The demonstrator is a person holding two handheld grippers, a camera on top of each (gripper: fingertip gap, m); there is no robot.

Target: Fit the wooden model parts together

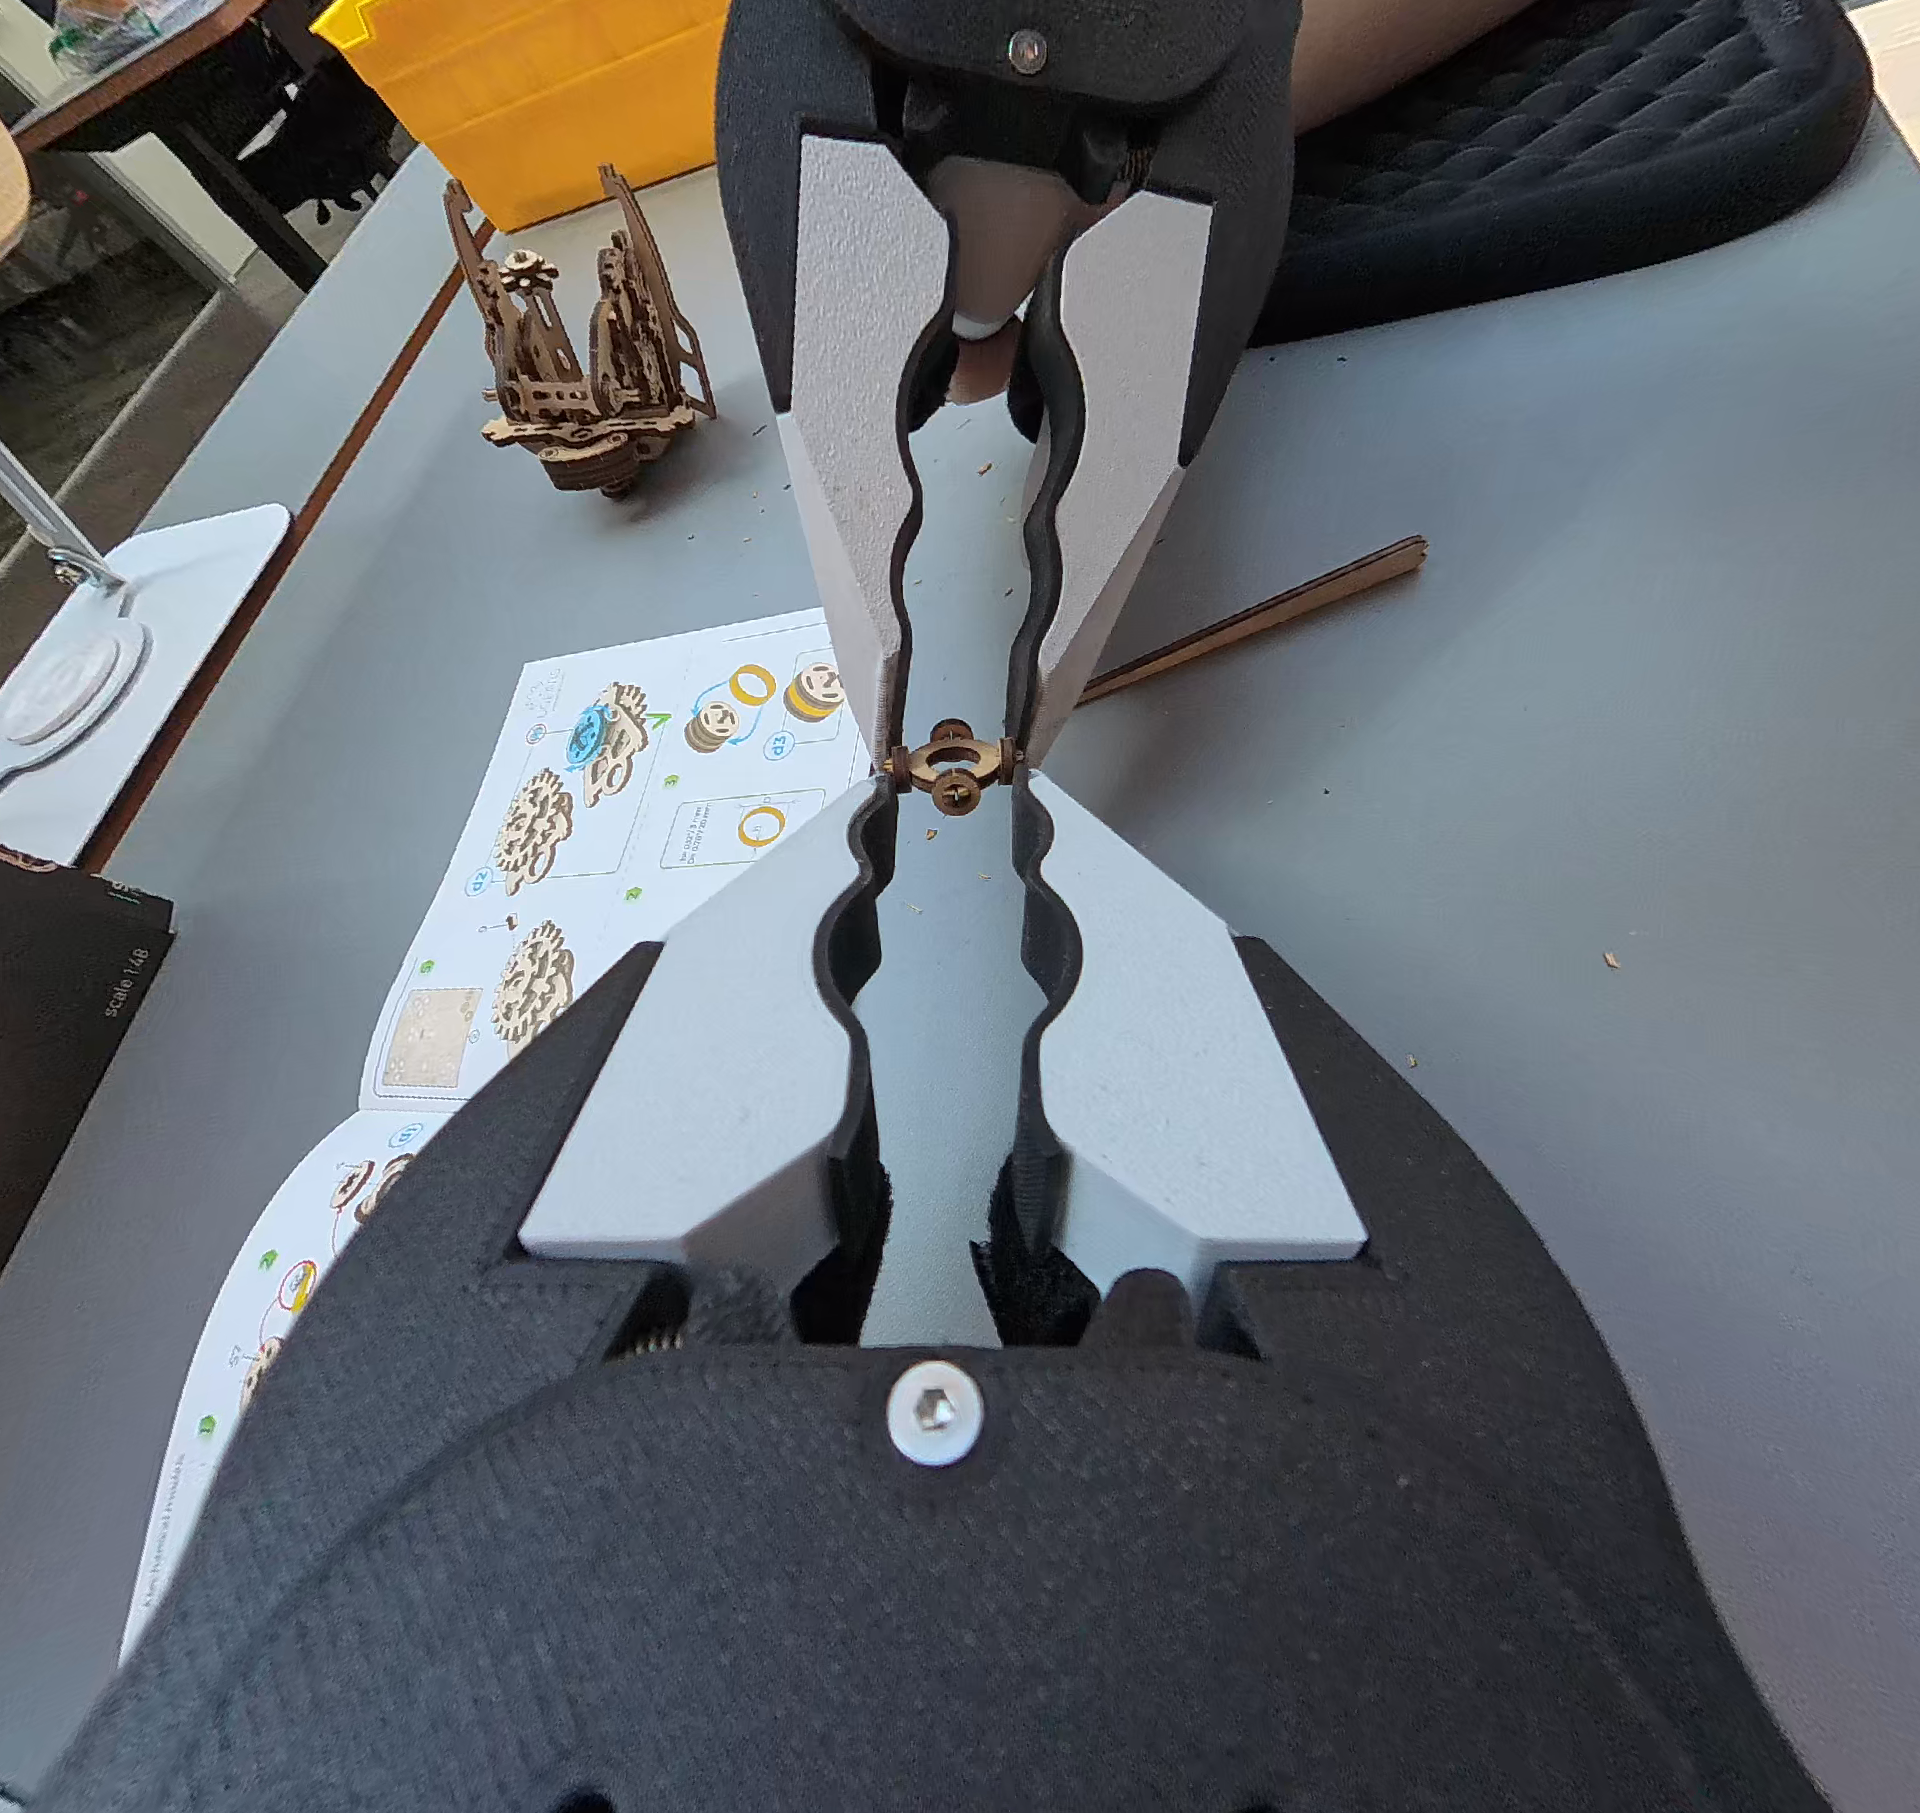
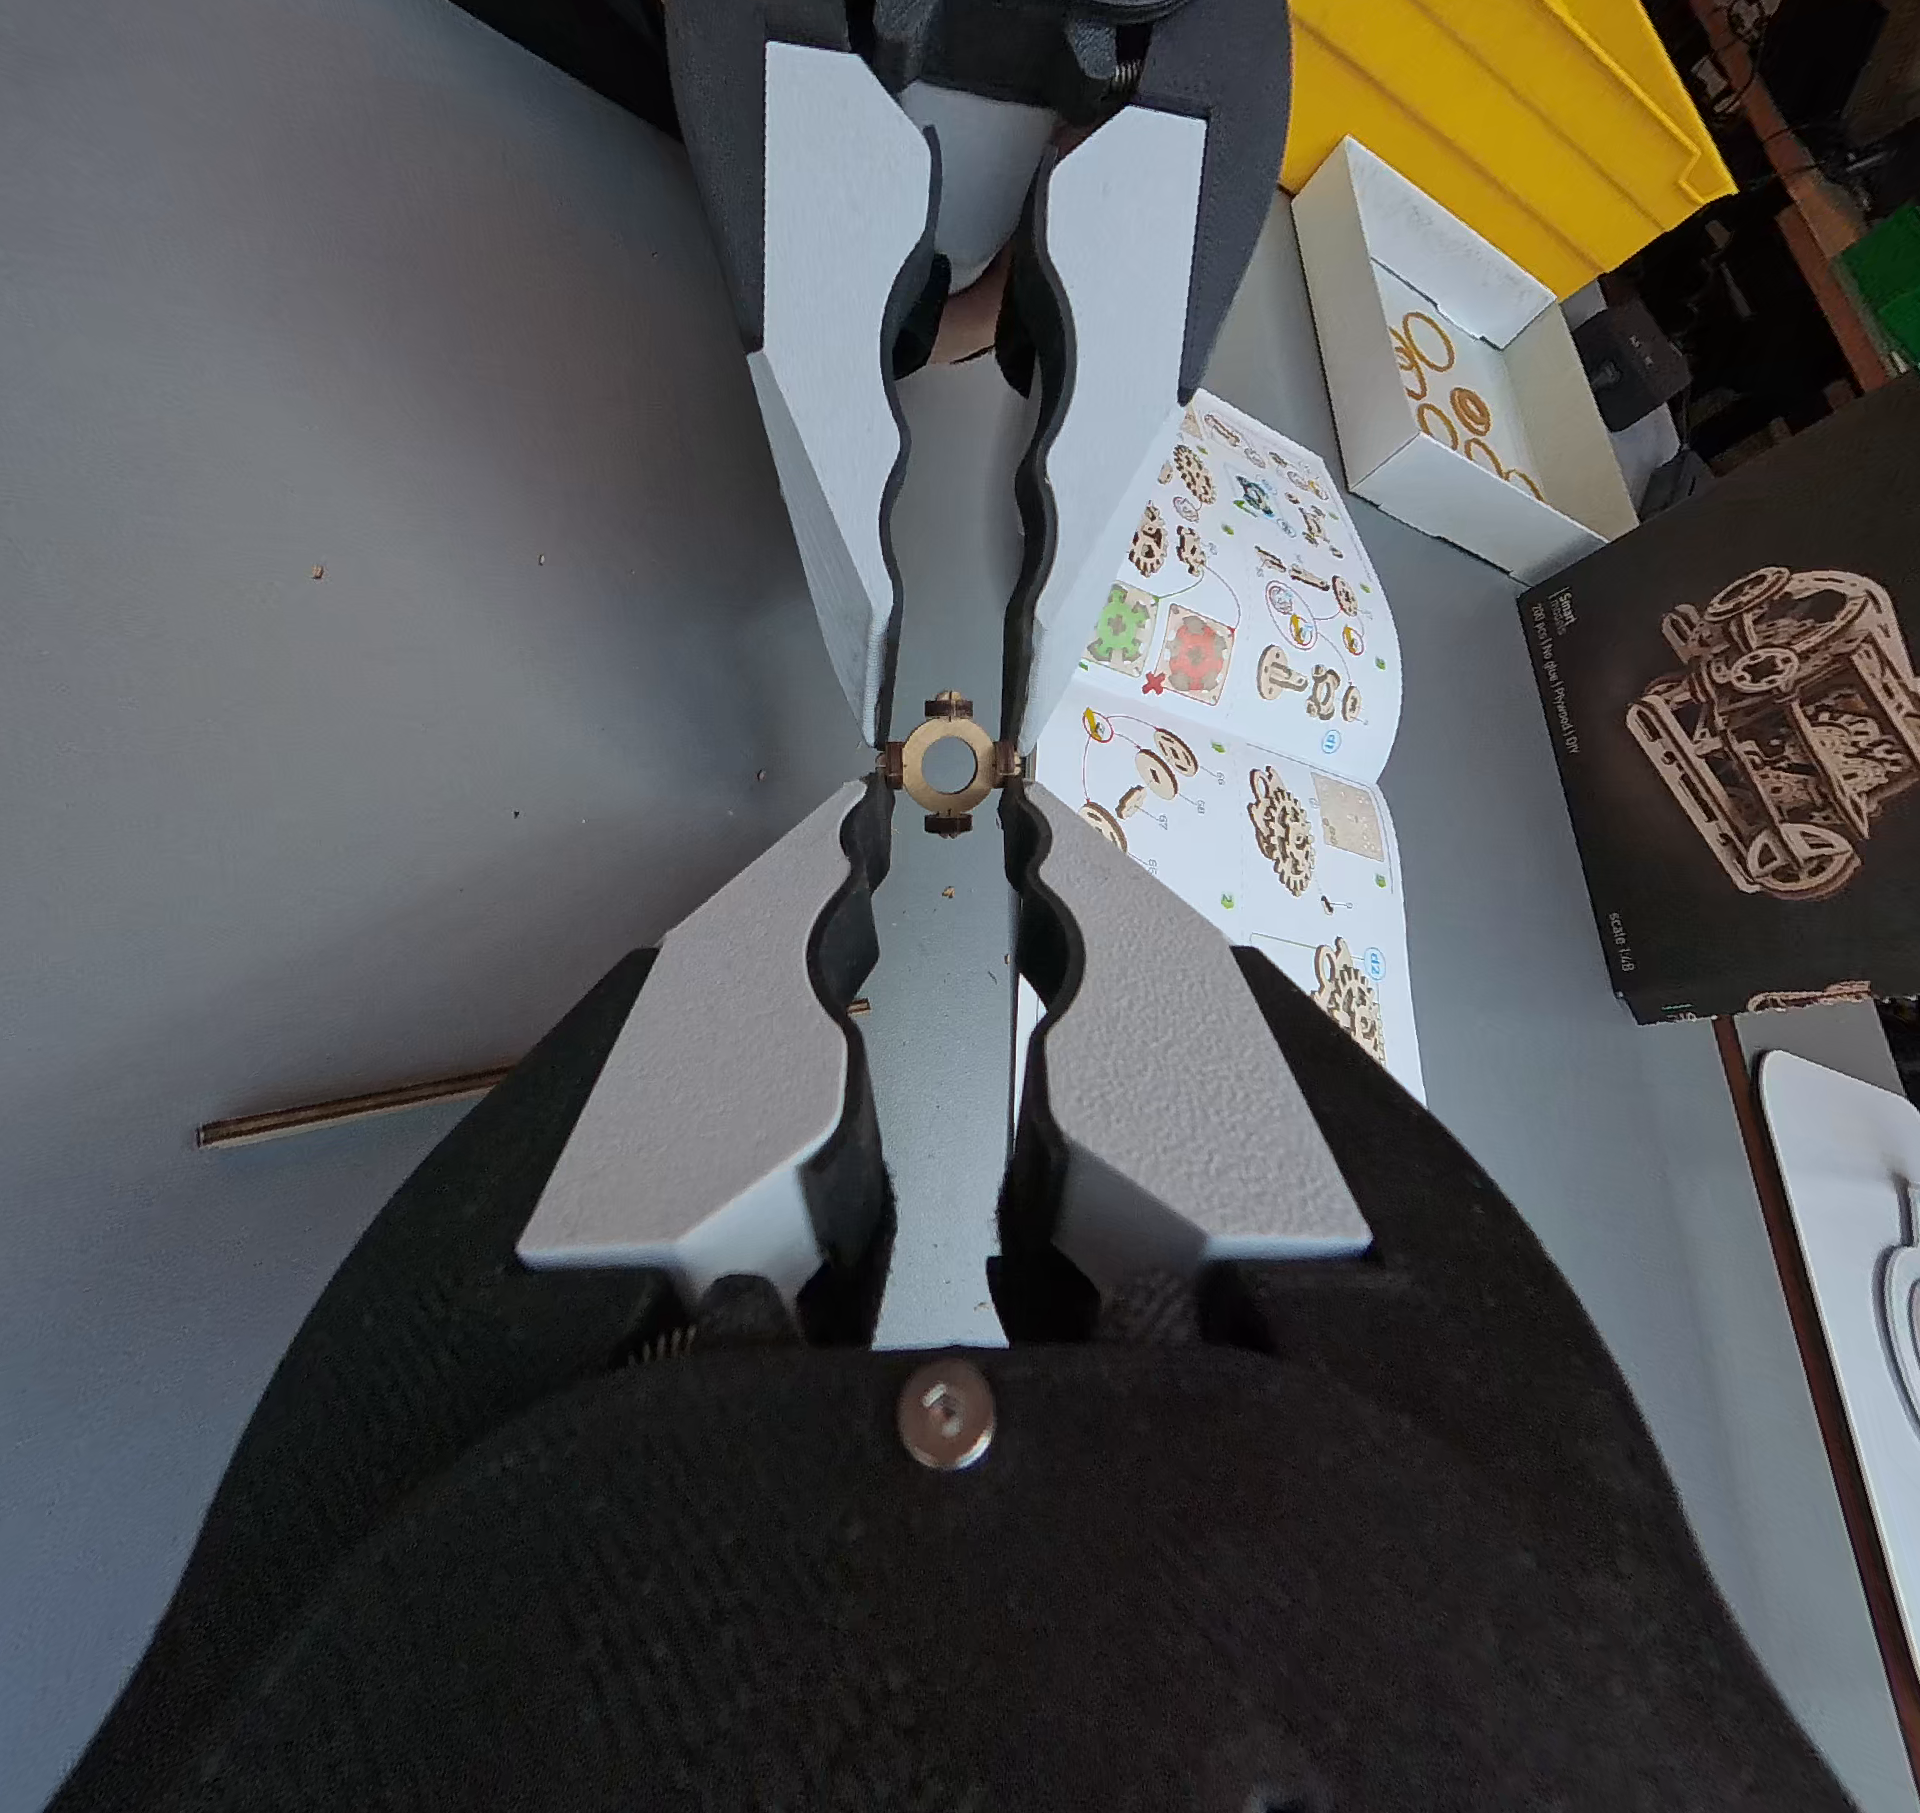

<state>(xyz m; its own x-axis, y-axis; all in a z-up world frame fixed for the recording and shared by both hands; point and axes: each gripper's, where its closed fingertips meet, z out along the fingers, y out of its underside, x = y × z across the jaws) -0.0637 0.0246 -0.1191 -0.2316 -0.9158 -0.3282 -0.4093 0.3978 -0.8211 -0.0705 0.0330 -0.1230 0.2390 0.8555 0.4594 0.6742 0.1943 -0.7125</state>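
A small wooden ring with four short pegs (image 1: 951,764) hangs above the grey table (image 1: 1455,880), held between both grippers. My left gripper (image 1: 951,795) reaches in from the bottom of the left wrist view and is shut on the ring's side pegs. My right gripper (image 1: 951,724) comes from the top, tip to tip with the left, and pinches the same side pegs. In the right wrist view the ring (image 2: 943,764) faces the camera, with my right gripper (image 2: 940,799) below it and my left gripper (image 2: 943,719) above.
A partly built wooden model (image 1: 582,361) stands at the back left. An open instruction booklet (image 1: 582,828) lies under the grippers. A thin plywood sheet (image 1: 1268,610), a yellow bin (image 1: 540,28), a black cushion (image 1: 1558,122), a white box of rings (image 2: 1455,392) and a black kit box (image 2: 1745,724) surround them. My left and right fingertips are right by each other.
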